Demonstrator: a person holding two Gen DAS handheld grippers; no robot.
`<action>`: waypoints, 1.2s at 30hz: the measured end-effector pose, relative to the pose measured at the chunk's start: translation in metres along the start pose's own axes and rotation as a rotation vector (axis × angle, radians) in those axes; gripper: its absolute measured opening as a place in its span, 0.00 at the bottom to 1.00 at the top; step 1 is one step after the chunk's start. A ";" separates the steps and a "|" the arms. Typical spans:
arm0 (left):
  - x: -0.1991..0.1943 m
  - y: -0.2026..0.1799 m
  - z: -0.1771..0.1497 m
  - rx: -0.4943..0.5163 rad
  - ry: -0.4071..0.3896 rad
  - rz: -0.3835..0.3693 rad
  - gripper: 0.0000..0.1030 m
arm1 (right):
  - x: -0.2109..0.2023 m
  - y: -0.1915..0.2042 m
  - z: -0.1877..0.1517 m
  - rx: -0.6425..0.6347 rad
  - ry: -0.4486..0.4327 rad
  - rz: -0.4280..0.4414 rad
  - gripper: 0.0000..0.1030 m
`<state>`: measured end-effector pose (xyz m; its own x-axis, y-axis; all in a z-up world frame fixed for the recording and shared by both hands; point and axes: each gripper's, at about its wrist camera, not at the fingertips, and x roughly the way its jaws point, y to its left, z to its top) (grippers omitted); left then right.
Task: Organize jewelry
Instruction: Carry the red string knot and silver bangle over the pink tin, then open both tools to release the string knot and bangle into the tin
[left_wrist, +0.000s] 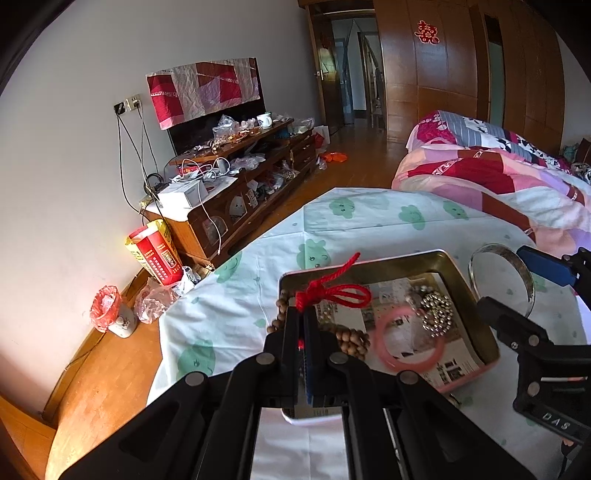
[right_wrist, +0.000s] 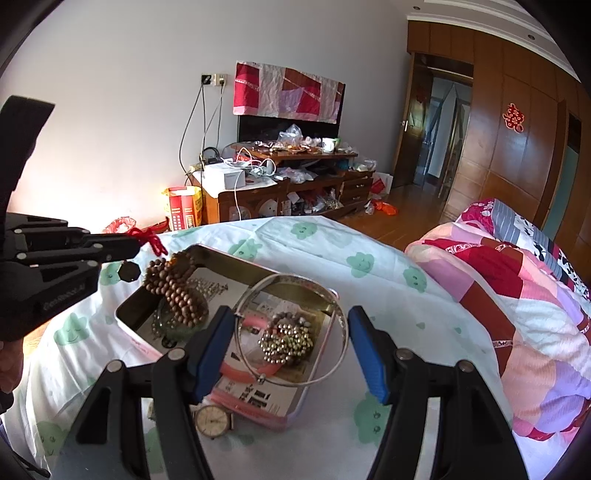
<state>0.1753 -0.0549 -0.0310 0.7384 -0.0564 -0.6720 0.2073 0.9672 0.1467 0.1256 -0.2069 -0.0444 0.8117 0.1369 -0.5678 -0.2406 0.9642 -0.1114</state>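
On the left, the left hand-held gripper (right_wrist: 138, 240) has its black jaws pressed fully together on the knotted red cord (left_wrist: 334, 293) of a string of brown wooden beads (right_wrist: 177, 291). The beads hang from the cord in a bunch, lifted over the near-left corner of the shallow rectangular metal tin with a pink outer wall (right_wrist: 295, 411), their lower loops dipping into it. A small dark octagonal tag (right_wrist: 129, 272) dangles beside them, just under the jaw tips.

The tin sits on the surface, which is covered by a pale cloth printed with green cloud faces (right_wrist: 362, 264). Its floor is lined with printed paper. Inside lie a translucent pink ring bangle (left_wrist: 406, 338) and a tangled heap of small silver ball beads (left_wrist: 436, 312), the heap overlapping the far side of the pink ring. On the cloth just outside the near edge of the tin lies a round gold-toned wristwatch with a pale dial (right_wrist: 211, 421).

Further right, the right hand-held gripper (right_wrist: 291, 334) stands partly open, its blue-padded fingers (right_wrist: 367, 354) spanning a thin silver wire hoop bangle (right_wrist: 343, 332). The left pad touches the hoop's rim; whether the right pad presses on it I cannot tell. The hoop hovers over the right half of the tin, above the silver bead heap.

At the far right a patchwork quilt in pink, red and white (right_wrist: 517, 306) lies bunched on a bed beside the surface.
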 end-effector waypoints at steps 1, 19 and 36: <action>0.003 -0.001 0.002 0.003 0.002 0.004 0.01 | 0.003 0.001 0.001 -0.003 0.004 -0.001 0.64; 0.039 -0.016 0.014 0.036 0.049 0.032 0.01 | 0.043 -0.003 0.001 -0.018 0.076 -0.031 0.64; 0.057 -0.019 0.008 0.059 0.081 0.048 0.02 | 0.061 0.003 -0.006 -0.024 0.118 -0.011 0.64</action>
<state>0.2186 -0.0788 -0.0661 0.6944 0.0124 -0.7195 0.2123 0.9518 0.2213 0.1708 -0.1970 -0.0845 0.7466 0.0977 -0.6581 -0.2462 0.9595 -0.1368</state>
